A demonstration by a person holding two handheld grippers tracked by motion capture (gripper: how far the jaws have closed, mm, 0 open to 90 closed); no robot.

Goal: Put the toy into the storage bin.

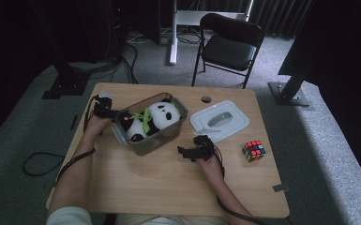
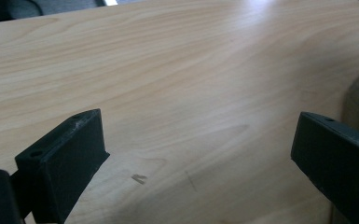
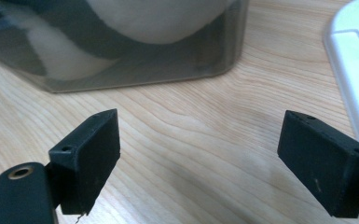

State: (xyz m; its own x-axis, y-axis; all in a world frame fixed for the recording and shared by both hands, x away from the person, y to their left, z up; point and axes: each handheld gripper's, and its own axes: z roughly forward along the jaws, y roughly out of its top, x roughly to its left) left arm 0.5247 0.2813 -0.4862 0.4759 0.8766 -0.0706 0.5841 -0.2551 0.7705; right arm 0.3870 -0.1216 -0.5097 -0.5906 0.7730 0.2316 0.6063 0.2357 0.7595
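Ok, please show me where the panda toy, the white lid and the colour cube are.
panda toy (image 1: 164, 114): high view, on its white head, inside the box.
white lid (image 1: 219, 121): high view, on its grey handle in the middle.
colour cube (image 1: 254, 151): high view, on its top face.

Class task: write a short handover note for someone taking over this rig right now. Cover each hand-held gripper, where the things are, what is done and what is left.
Left hand-held gripper: open, holding nothing, at the bin's left end.
Right hand-held gripper: open, holding nothing, on the table between bin and lid.
Bin: clear, open, mid-table, with the panda inside.
Lid: white, flat on the table right of the bin, apart from it.
Cube: on the table, right of the right gripper.
Done: panda in the bin.
Left, probably: put the lid on the bin.
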